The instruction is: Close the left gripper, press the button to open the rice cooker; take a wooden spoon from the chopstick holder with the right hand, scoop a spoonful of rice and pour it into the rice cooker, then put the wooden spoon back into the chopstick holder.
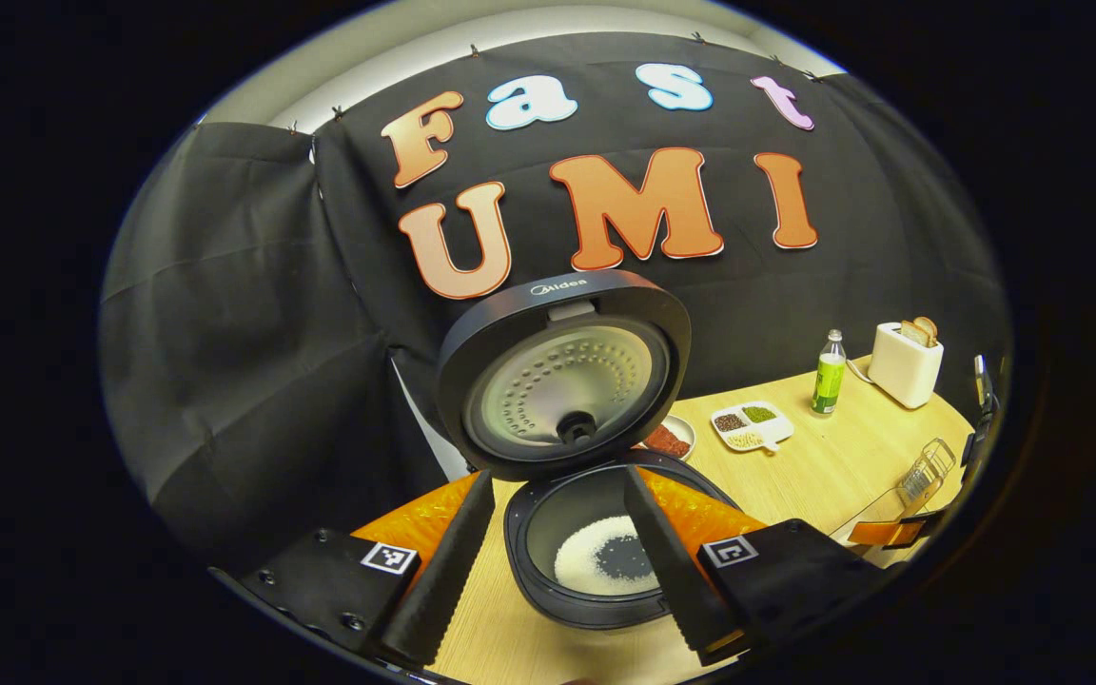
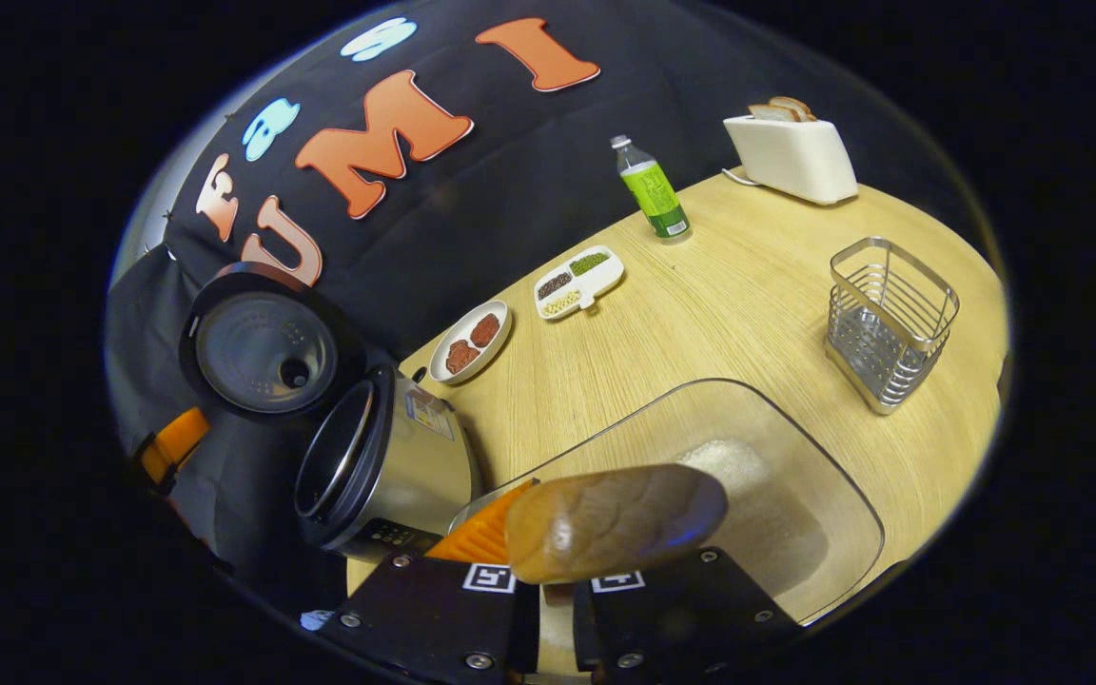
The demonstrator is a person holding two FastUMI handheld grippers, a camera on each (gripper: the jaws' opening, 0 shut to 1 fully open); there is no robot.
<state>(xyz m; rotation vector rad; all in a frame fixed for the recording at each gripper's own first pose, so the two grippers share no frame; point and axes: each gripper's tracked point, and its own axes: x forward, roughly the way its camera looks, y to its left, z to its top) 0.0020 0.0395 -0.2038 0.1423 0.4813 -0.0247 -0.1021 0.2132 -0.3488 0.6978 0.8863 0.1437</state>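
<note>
My right gripper [image 2: 557, 580] pinches the spoon [image 2: 616, 521], bowl forward over the rice bin [image 2: 776, 514], ready to carry it home. The holder [image 2: 890, 323] waits beyond. My left gripper [image 1: 557, 561] stands wide before the cooker [image 1: 596, 561], lid up, rice already inside.

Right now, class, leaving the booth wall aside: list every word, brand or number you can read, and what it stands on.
"Midea": on the rice cooker lid.
Green bottle label: too small to read.
Sticker on the cooker's side: blurred, unreadable.
</note>
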